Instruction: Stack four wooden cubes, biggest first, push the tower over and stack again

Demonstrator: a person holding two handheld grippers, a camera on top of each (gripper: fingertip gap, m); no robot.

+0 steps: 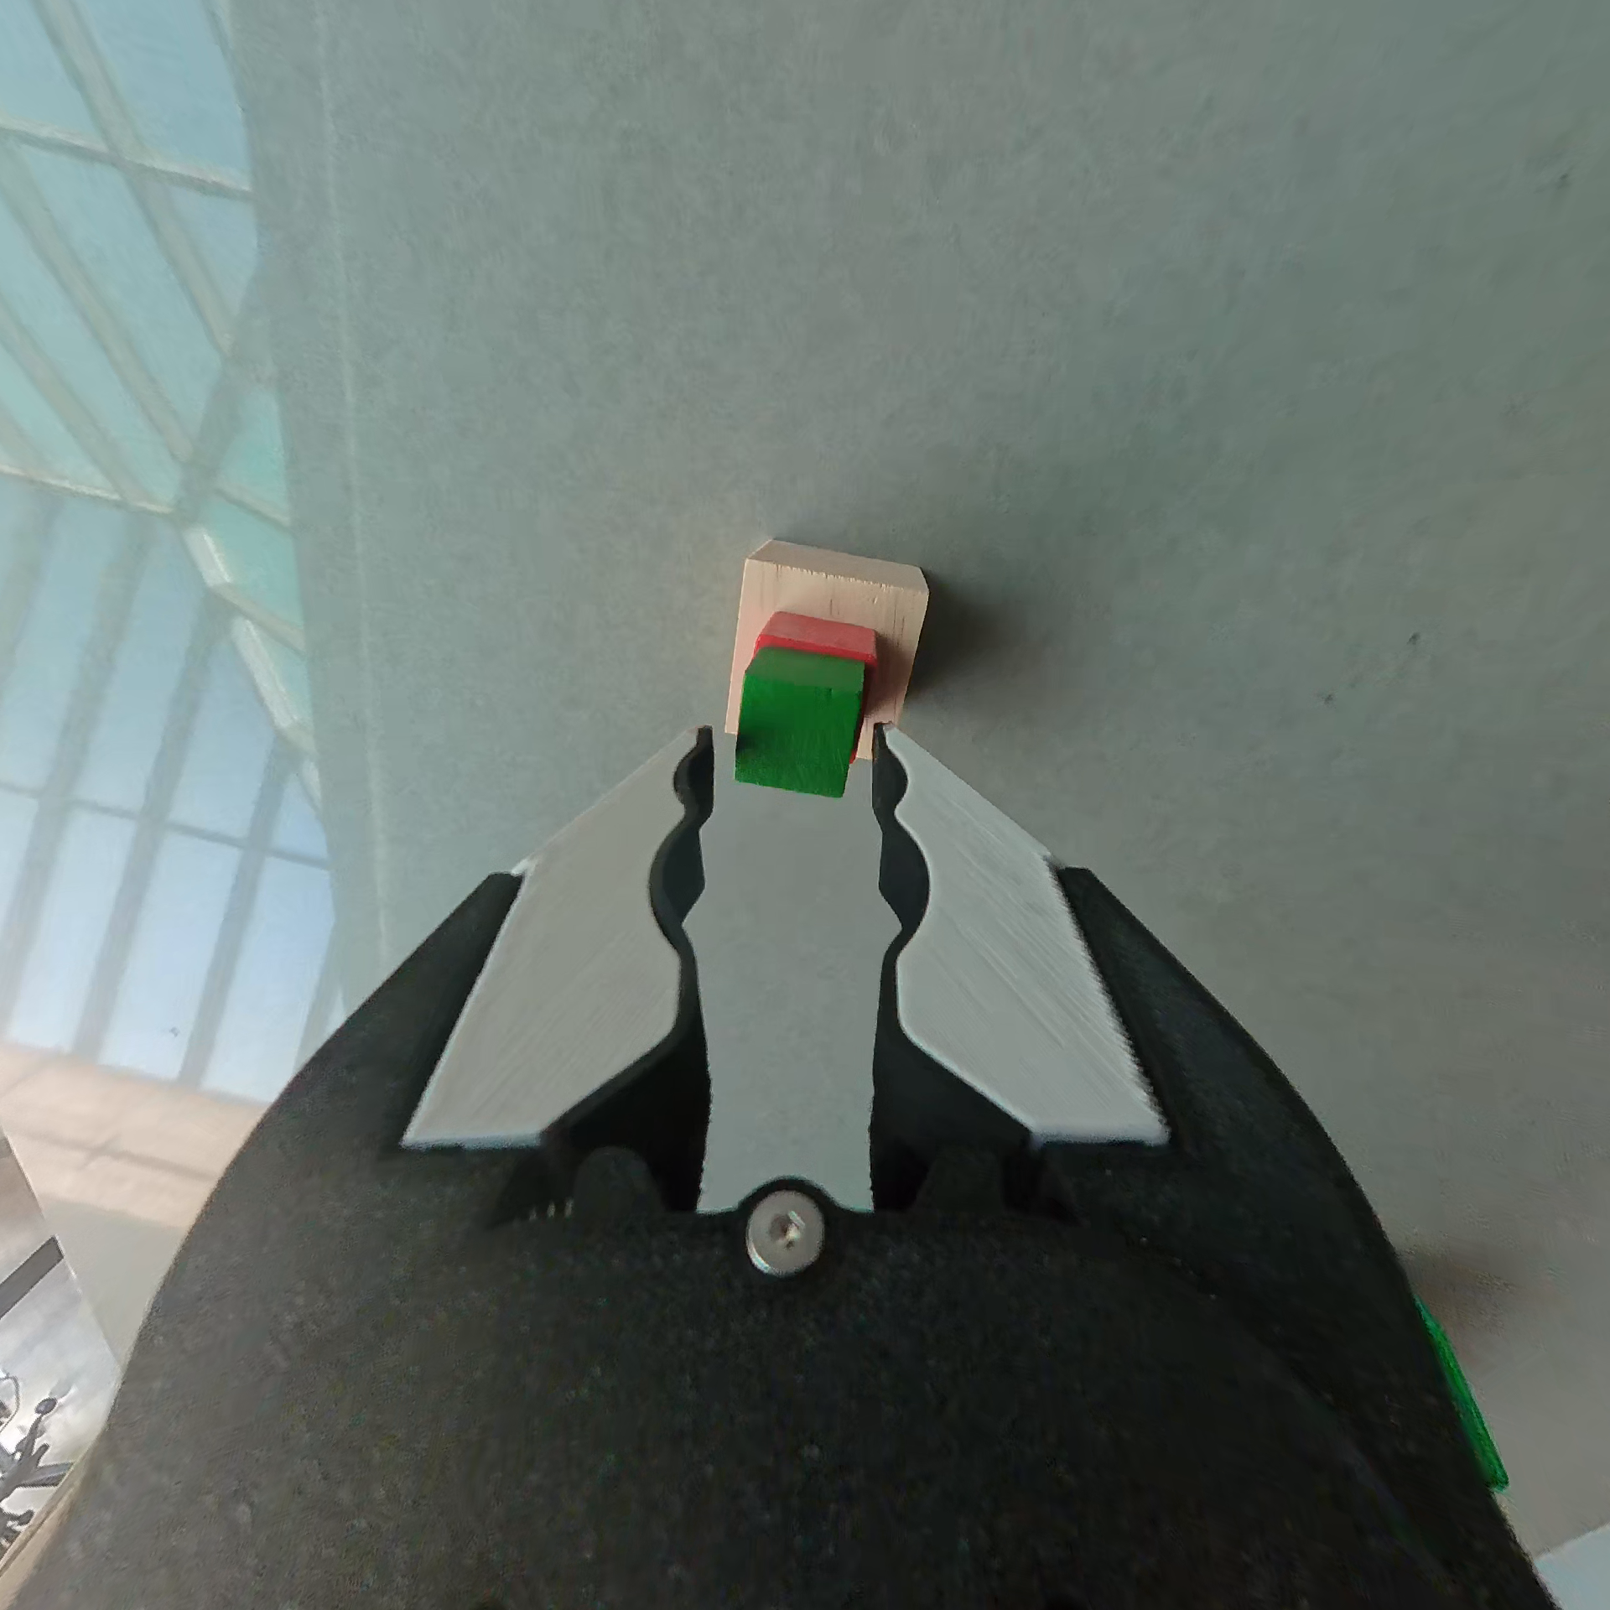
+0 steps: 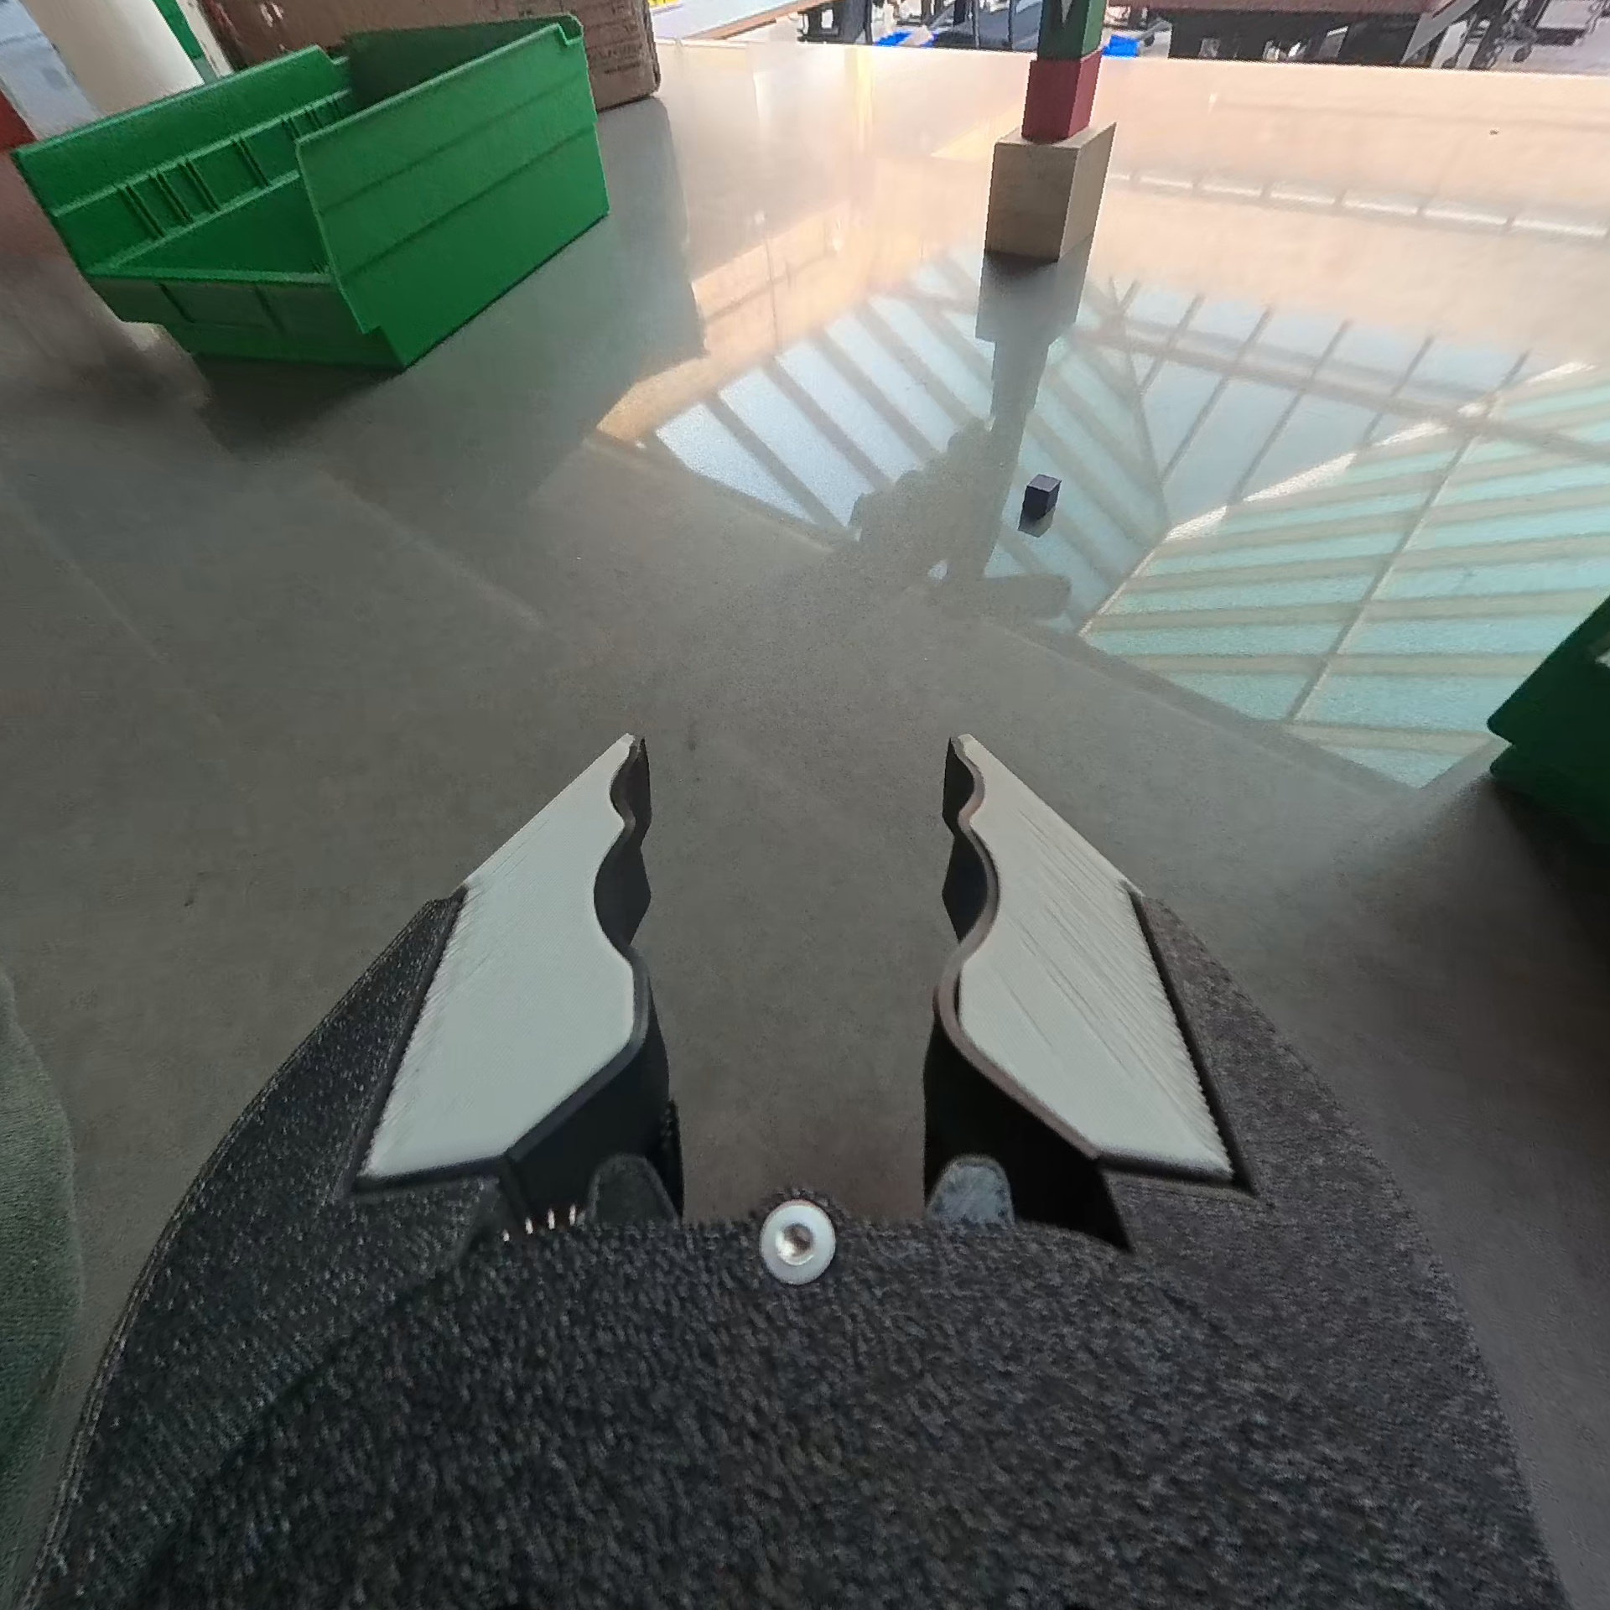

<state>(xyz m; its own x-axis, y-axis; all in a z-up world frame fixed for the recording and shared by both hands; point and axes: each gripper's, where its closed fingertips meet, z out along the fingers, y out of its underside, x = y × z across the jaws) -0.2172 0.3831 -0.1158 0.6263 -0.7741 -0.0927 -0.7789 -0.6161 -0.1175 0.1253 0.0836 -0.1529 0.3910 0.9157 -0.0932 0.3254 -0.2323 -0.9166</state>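
Your left gripper point(image 1: 794, 740) looks straight down on a stack: green block point(image 1: 797, 732) on red block point(image 1: 815, 636) on pale wooden block point(image 1: 832, 592), standing on the grey worktop point(image 1: 1133, 348); jaws slightly apart either side of the green block, no contact visible; keep them centred and square so neither side nudges the stack. Your right gripper point(image 2: 794, 749) hovers low over the worktop, jaws wide apart, empty. Green bin point(image 2: 331, 192) at far left shows nothing inside from here; small dark cube point(image 2: 1041, 498) lies loose, well apart from the stack.
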